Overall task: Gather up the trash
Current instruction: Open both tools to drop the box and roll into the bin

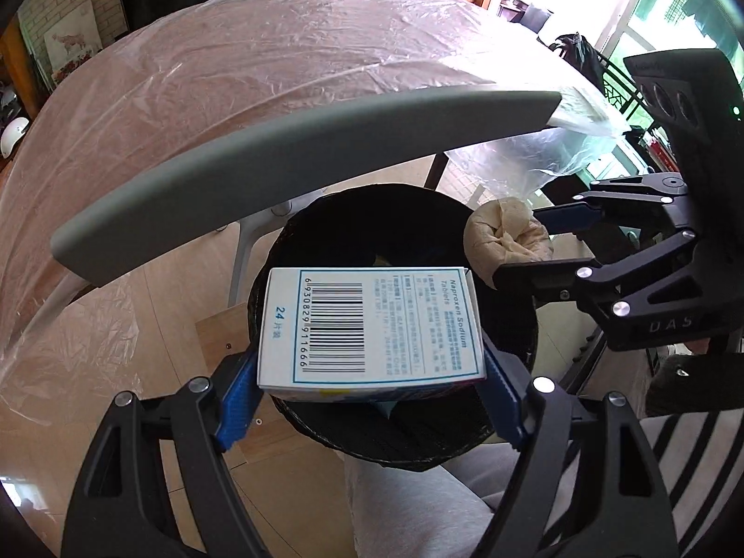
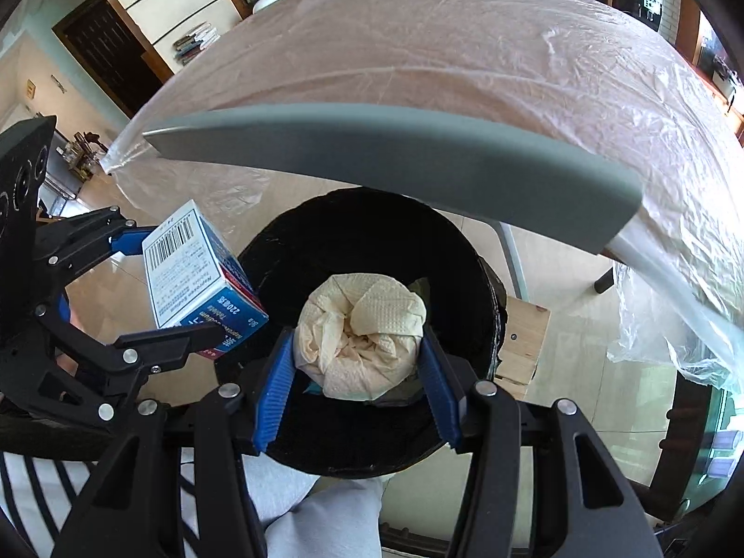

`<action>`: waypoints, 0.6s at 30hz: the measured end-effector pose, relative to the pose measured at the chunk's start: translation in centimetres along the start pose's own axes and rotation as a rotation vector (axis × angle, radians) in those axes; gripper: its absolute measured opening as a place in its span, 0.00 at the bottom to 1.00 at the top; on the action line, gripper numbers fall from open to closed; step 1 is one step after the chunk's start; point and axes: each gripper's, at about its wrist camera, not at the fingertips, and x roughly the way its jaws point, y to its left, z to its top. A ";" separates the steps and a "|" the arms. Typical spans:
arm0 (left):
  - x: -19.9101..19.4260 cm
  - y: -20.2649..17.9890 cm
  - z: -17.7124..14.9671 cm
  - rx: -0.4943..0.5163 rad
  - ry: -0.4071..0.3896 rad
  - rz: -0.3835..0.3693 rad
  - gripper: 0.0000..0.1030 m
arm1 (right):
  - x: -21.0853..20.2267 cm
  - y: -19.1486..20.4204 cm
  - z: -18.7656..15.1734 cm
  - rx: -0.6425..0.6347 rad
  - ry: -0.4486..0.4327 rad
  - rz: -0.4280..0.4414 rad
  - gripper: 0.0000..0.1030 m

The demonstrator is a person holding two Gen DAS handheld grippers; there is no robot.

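The medicine box point(image 1: 372, 325), white with a barcode and "Naproxen Sodium Tablets" printed on it, is pinched across its short sides by the blue pads of the left gripper point(image 1: 372, 372), and in the left wrist view it hangs directly over the dark mouth of the black trash bin point(image 1: 511, 335). The crumpled paper towel wad point(image 2: 362, 335) is squeezed between the pads of the right gripper point(image 2: 358, 372), likewise poised above the bin opening; from the right wrist view the box sits at about nine o'clock of the wad, just beside it and over the bin's rim. Both pieces of trash look carried to the drop point, so the step in hand appears to be the release. The next move calls for spreading each pair of jaws while the load is inside the rim line, the box perhaps nudged further toward the bin's centre first. Beyond the bin, at twelve o'clock, a grey chair back point(image 2: 395, 162) and the plastic-covered surface point(image 2: 465, 46) overhang the scene.
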 end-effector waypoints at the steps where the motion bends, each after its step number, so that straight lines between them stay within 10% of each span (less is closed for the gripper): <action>1: 0.3 0.1 0.0 0.000 0.004 0.000 0.78 | 0.2 0.0 0.1 0.003 0.004 -0.003 0.50; 6: 1.2 0.5 0.3 -0.018 0.020 -0.037 0.80 | 1.0 -0.6 0.1 0.030 0.038 0.006 0.54; 9: 1.6 0.8 0.4 -0.029 0.040 -0.092 0.94 | 0.6 -0.8 0.0 0.046 0.041 0.000 0.75; 18: -2.9 0.6 1.6 -0.021 -0.051 -0.129 0.99 | -4.0 -0.9 0.4 0.046 -0.010 0.029 0.78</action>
